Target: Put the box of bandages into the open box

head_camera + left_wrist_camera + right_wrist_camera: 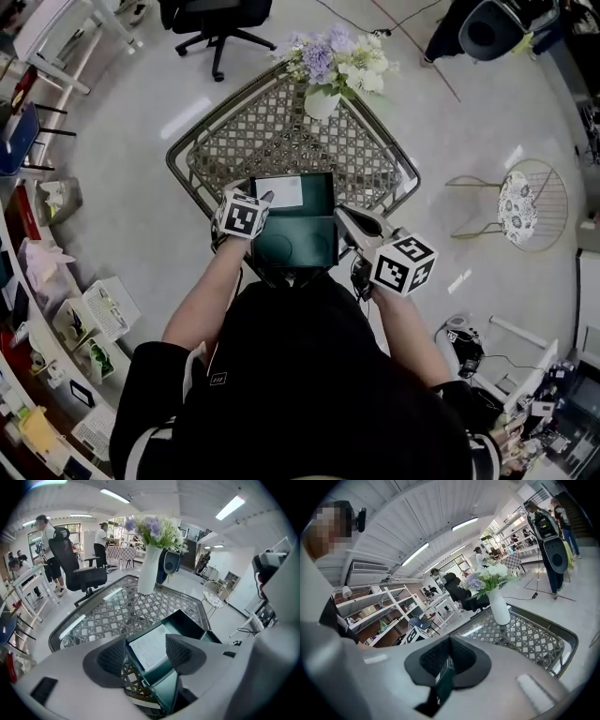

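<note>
1. Left tongs [146,643]: jaws stand wide apart and clamp nothing; the box of bandages [279,192] lies directly ahead of and below them, flat inside the open box [321,194], apparently clear of both pads; risk: if a pad catches the carton's near edge on withdrawal, it could tip it or drag it up the wall.

2. Box of bandages: it sits toward the side of the open box nearest the left tongs, with bare floor beside it toward the right tongs; risk: judged slight, but a jolt to the container could slide it across.

3. Lid [295,242]: it hangs open on the near side, between the two tongs; risk: if it is let go abruptly it may swing, and a sharp pull on it could shift the whole open box on the smooth worktop [272,131] toward the near edge.

4. Right tongs [446,663]: jaws are closed on a thin dark green panel, judged to be the lid's edge; risk: the hold is narrow, so twisting could make it slip or crease; the vase [322,101] stands well beyond both tongs, unlikely to be struck.
</note>
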Demonstrator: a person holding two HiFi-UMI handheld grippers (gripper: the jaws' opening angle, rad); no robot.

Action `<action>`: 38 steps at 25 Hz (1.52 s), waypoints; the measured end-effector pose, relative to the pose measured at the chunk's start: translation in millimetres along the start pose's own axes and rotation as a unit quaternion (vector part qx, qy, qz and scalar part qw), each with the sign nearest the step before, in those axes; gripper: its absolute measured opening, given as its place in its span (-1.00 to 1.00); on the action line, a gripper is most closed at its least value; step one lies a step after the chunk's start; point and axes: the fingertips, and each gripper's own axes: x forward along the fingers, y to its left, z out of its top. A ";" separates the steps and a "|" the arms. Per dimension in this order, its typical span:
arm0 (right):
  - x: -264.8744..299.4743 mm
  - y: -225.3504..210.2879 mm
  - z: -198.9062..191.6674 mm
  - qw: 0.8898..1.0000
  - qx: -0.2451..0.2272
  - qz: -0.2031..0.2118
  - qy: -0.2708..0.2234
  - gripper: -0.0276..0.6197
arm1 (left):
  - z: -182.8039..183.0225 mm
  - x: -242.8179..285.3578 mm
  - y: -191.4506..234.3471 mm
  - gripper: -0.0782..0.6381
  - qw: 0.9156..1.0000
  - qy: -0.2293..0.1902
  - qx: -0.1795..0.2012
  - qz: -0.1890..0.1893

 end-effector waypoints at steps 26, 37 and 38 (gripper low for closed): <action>-57.5 60.7 33.4 0.994 -0.090 0.003 -0.058 -0.89 | 74.8 -246.8 -34.8 -0.10 0.949 -0.314 0.003 -0.029; -104.5 76.0 53.1 0.975 -0.187 0.072 -0.100 -0.89 | 76.5 -308.1 -76.7 -0.40 0.922 -0.386 -0.021 0.024; -109.1 69.9 52.3 0.975 -0.187 0.071 -0.102 -0.89 | 78.0 -313.2 -81.1 -0.44 0.919 -0.393 -0.019 0.028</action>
